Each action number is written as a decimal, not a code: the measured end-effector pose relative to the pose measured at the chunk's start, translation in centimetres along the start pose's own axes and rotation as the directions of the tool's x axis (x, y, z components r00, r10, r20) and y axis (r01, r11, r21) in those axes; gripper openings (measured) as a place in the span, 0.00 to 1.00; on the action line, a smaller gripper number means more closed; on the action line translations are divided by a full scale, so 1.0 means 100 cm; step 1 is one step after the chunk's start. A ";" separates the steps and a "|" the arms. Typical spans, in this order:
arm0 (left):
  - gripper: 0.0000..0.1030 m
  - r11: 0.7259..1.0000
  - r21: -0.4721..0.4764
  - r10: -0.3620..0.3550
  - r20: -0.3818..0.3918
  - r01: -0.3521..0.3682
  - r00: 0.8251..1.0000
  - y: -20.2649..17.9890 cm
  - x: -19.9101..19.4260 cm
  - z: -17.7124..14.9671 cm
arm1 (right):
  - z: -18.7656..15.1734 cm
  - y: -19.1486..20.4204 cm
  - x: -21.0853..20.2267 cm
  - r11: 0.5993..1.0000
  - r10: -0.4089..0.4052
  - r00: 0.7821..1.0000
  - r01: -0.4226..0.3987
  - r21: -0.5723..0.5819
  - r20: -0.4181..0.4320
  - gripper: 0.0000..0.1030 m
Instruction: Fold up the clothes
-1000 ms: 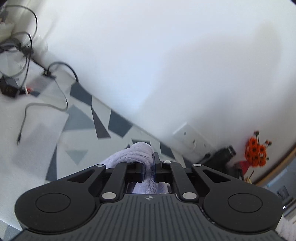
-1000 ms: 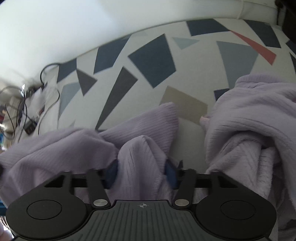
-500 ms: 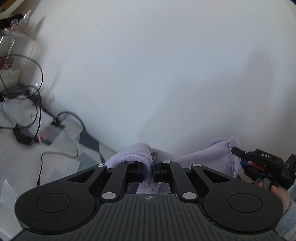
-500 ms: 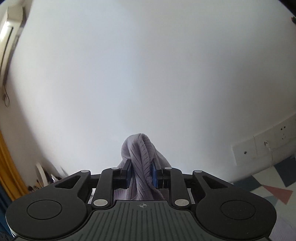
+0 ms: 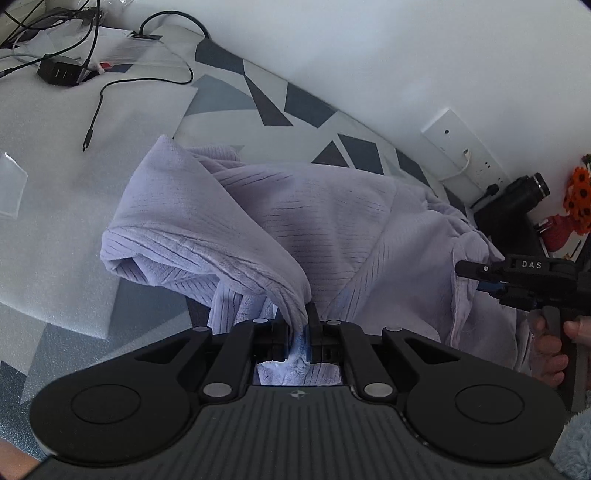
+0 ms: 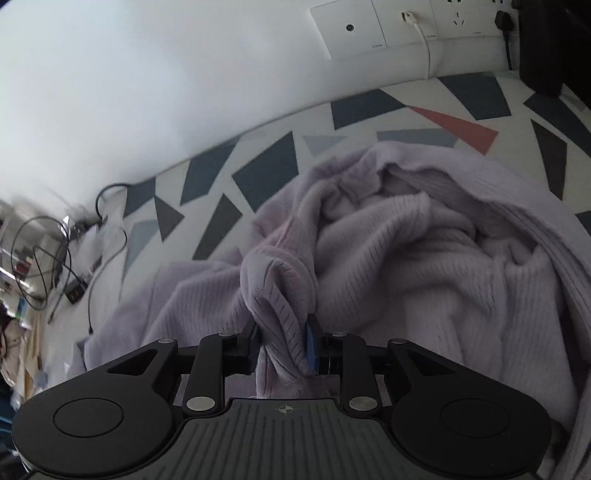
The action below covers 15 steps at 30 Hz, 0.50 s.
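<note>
My left tongs (image 5: 298, 334) pinch a fold of the lilac ribbed sweater (image 5: 332, 229), jaws nearly closed on it. My right tongs (image 6: 284, 347) clamp a thicker bunched fold. Sweater lies crumpled on the triangle-patterned counter (image 6: 266, 162), near the wall sockets (image 6: 373, 27); cables (image 5: 140, 79) far left.

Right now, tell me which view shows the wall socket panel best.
The right wrist view: the wall socket panel sits large and sharp at the top, with a white cable plugged in. The left wrist view shows the same panel smaller and skewed, at the right behind the lilac garment.
</note>
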<state>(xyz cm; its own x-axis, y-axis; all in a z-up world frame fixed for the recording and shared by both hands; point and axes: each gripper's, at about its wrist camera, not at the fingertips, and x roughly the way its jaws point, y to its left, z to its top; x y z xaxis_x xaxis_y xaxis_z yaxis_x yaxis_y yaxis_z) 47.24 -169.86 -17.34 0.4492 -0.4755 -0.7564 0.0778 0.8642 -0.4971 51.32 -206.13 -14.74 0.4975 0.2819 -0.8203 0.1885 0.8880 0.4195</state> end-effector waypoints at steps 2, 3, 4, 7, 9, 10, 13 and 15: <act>0.11 1.000 0.011 -0.002 -0.011 0.002 1.000 -0.001 -0.004 -0.002 | -0.006 -0.002 -0.006 1.000 -0.005 1.000 0.004 -0.013 -0.030 0.23; 0.15 0.999 0.039 0.005 -0.007 -0.004 1.000 -0.003 -0.007 -0.001 | -0.005 -0.003 -0.009 1.000 0.005 0.999 -0.005 0.010 -0.042 0.23; 0.33 0.997 0.074 0.022 0.003 -0.022 1.000 -0.007 -0.011 0.000 | -0.003 -0.003 -0.013 0.999 0.015 0.998 -0.014 0.033 -0.055 0.27; 0.60 0.980 0.188 0.054 0.071 -0.067 0.996 -0.023 -0.029 0.008 | 0.007 -0.002 -0.026 0.997 0.042 0.998 -0.038 0.073 -0.046 0.41; 0.60 0.967 0.248 0.040 0.111 -0.066 0.993 -0.034 -0.045 0.018 | 0.016 0.002 -0.036 0.996 0.056 0.998 -0.055 0.067 -0.013 0.44; 0.60 0.964 0.258 0.033 0.137 -0.068 0.990 -0.037 -0.051 0.023 | 0.020 0.006 -0.042 0.997 0.063 0.998 -0.064 0.053 0.010 0.48; 0.60 0.970 0.237 0.006 0.186 -0.051 0.982 -0.041 -0.058 0.044 | 0.037 0.017 -0.048 0.996 0.088 0.993 -0.088 -0.006 0.075 0.58; 0.60 0.977 0.207 0.015 0.197 -0.056 0.980 -0.043 -0.048 0.061 | 0.046 0.023 -0.043 0.996 0.083 0.991 -0.079 -0.037 0.108 0.58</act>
<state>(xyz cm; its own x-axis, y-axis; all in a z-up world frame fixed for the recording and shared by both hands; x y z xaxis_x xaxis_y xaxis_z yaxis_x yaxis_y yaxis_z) 50.14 -170.26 -8.99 0.6169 -0.4210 -0.6649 0.2353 0.9049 -0.3546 53.52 -206.94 -8.40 0.5998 0.3137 -0.7360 0.1173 0.8755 0.4688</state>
